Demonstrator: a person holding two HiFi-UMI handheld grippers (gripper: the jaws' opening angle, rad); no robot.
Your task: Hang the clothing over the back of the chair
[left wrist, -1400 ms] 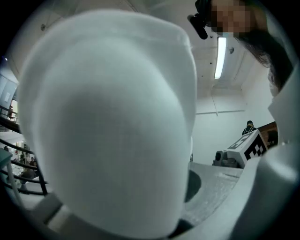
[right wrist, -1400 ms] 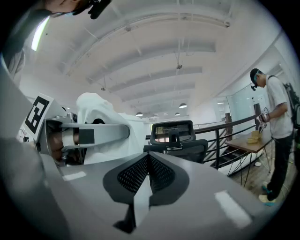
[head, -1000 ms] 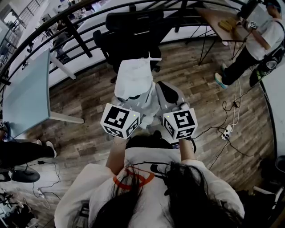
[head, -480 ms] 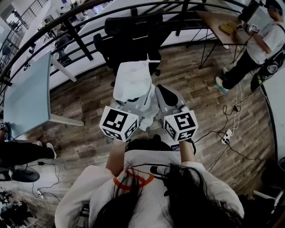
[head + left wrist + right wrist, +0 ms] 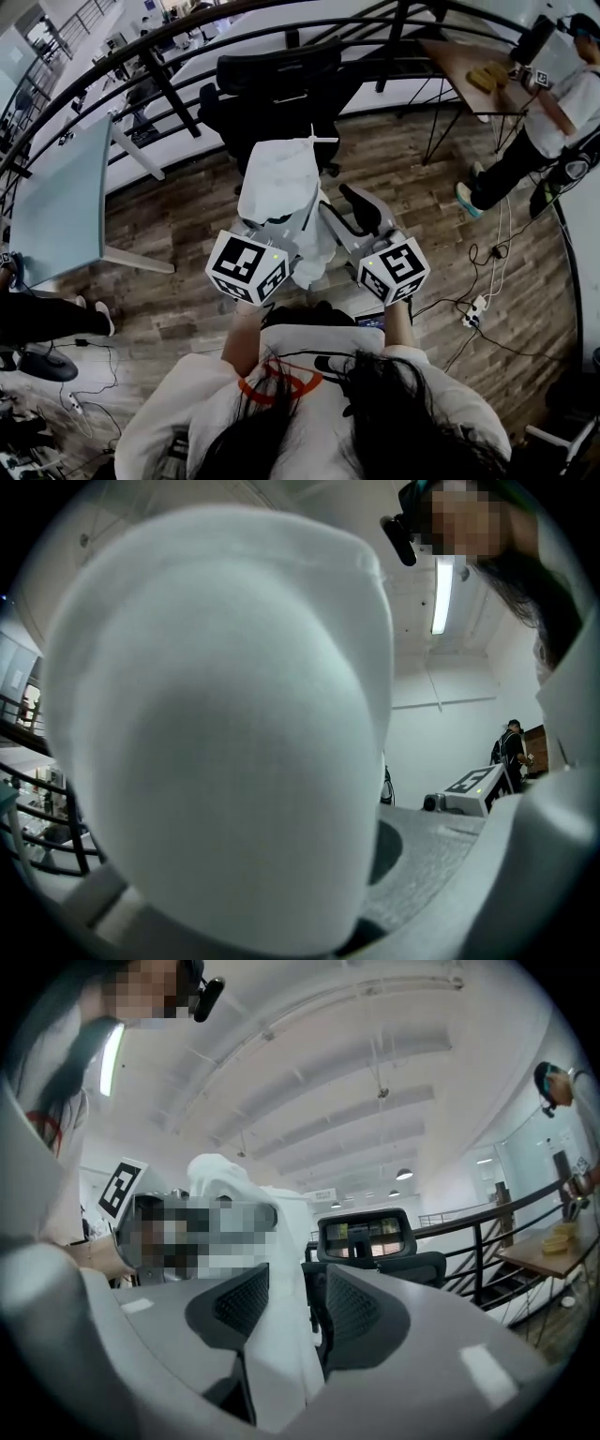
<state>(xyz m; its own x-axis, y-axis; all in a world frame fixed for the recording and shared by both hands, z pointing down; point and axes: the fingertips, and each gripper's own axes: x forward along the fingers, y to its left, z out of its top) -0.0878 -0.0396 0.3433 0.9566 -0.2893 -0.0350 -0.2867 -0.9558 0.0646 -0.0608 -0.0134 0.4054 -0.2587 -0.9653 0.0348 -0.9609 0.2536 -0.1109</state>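
In the head view the white clothing (image 5: 279,178) is seen held up between the left gripper (image 5: 267,236) and the right gripper (image 5: 356,211). The black chair (image 5: 281,84) lies straight ahead beyond it, its back crosswise and about equally near to both. The left gripper view is filled by a bulge of cloth, on which the fingers are judged clamped, one being hidden; only in the right gripper view are the fingers (image 5: 366,1307) shown closed on a thin fold, the chair's back upright past them.

White clothing (image 5: 279,183), bunched and raised, hangs near the upright black chair (image 5: 281,80).
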